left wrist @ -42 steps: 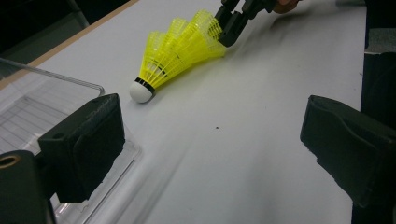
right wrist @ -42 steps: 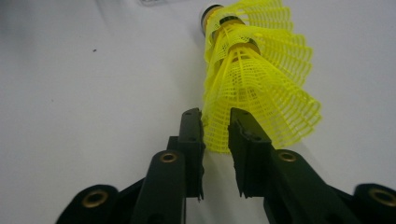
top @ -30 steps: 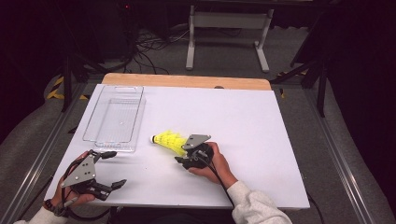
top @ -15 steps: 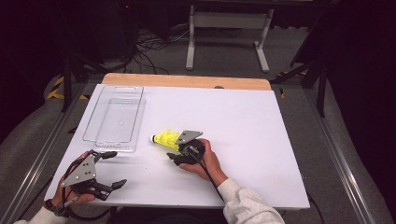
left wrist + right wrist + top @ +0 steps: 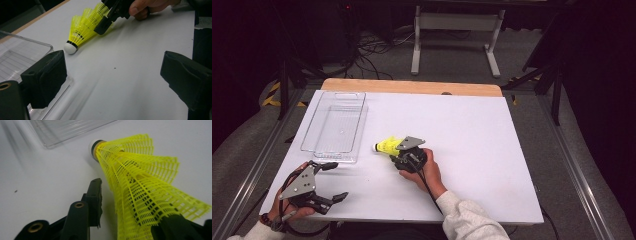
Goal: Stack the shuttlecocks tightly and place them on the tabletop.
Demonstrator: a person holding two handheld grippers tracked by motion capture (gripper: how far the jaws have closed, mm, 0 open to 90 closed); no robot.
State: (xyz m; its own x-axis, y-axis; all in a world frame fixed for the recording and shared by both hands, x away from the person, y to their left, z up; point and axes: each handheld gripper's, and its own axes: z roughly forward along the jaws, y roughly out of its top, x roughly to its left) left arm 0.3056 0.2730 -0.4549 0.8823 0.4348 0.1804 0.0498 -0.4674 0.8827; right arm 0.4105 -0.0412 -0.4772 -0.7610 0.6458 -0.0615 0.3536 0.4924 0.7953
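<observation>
A yellow plastic shuttlecock point(image 5: 386, 146) lies on its side on the white table point(image 5: 472, 140), with its white cork tip toward the clear tray. My right gripper point(image 5: 395, 151) reaches over its skirt from the right. In the right gripper view the mesh skirt point(image 5: 140, 182) lies between the jaws of that gripper point(image 5: 135, 202). It rests against the right jaw, and a thin gap shows at the left one. These jaws have just been closing. My left gripper point(image 5: 337, 181) stays wide open near the table's front left corner, and nothing is between its jaws point(image 5: 115, 75). The shuttlecock point(image 5: 82, 27) lies ahead of it.
A clear plastic tray point(image 5: 332, 156) with nothing in it sits at the left of the table, just beyond the cork tip point(image 5: 93, 147). Its corner point(image 5: 30, 43) lies next to my left gripper's jaw. Dark floor, cables and a metal stand lie beyond the far edge.
My right hand has slid left along the table, and its jaws have come in around the shuttlecock's skirt. The left hand and the tray have stayed where they were.
</observation>
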